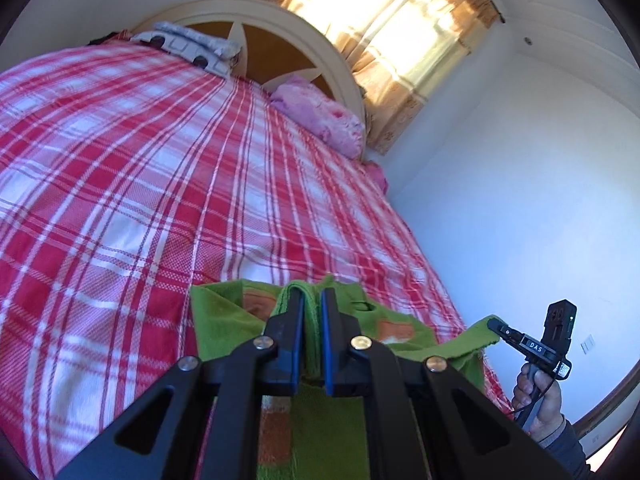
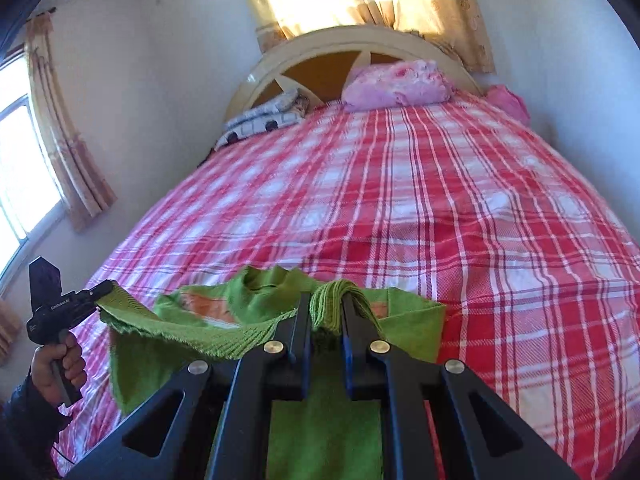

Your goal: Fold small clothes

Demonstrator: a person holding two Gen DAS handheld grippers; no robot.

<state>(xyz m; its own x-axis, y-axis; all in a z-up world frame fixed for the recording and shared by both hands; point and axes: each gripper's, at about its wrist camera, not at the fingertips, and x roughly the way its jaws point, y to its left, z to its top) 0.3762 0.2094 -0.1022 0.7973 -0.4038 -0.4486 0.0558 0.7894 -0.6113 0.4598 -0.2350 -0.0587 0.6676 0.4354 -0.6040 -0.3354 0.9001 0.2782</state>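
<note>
My left claw (image 1: 311,300) pinches one bunched edge of the green garment (image 1: 224,320), my right claw (image 2: 326,306) the other, so the cloth stretches left-to-right between them above the near end of the bed (image 2: 460,208). Far off, a patterned pillow (image 2: 260,120) and pink blanket (image 2: 396,84) lie by the headboard (image 2: 320,46). My claws hide the garment's lower part.
</note>
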